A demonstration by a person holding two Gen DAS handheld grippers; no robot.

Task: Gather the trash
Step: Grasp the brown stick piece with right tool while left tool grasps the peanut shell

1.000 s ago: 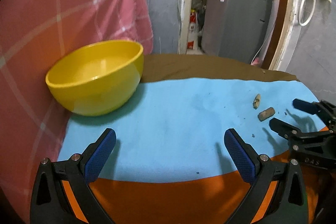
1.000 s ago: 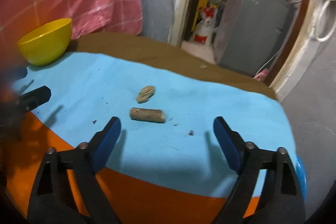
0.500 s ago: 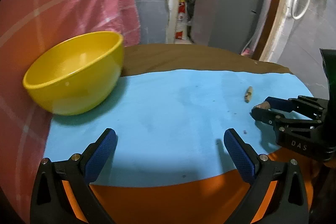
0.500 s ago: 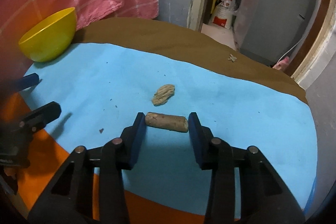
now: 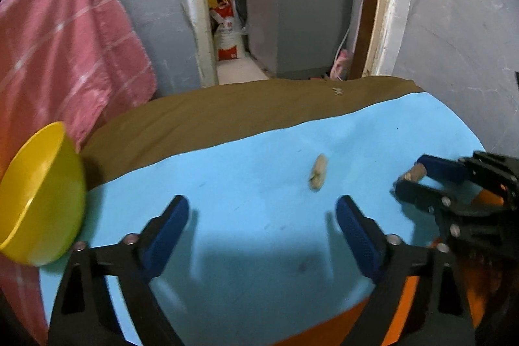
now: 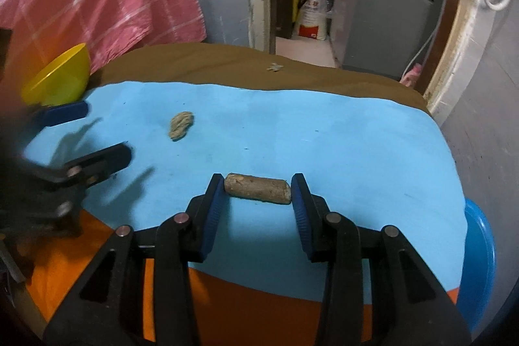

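while your right gripper (image 6: 258,193) leans down over the blue mat (image 6: 292,132), its two blue fingers (image 6: 212,209) are clenched end to end on the brown cylindrical piece of trash (image 6: 257,192), one pad against each end, with the piece lying crosswise between them just over the mat. your left gripper (image 5: 262,231) sits further left over the same mat with its fingers (image 5: 167,231) released and closing, and nothing is between them; only bare blue surface shows in the gap. the second piece of trash, a pale crumpled scrap (image 5: 318,172), lies flat on the mat a little beyond your left gripper's right finger and just to the left of the right gripper's tips, apart from both. from the right wrist view the same scrap (image 6: 180,125) sits well to the left of the held piece, with your left gripper blurred at the left edge. the yellow bowl (image 5: 39,196) stands at the far left of the desk, on the corner of the mat, beside the pink checked cloth (image 5: 65,60) draped behind it. a tiny bit of debris (image 6: 275,67) rests on the brown cover (image 6: 227,64) past the mat's far edge. orange cloth (image 6: 243,307) shows under the mat on the near side, and a blue rim (image 6: 480,268) peeks out at the right edge of the desk.
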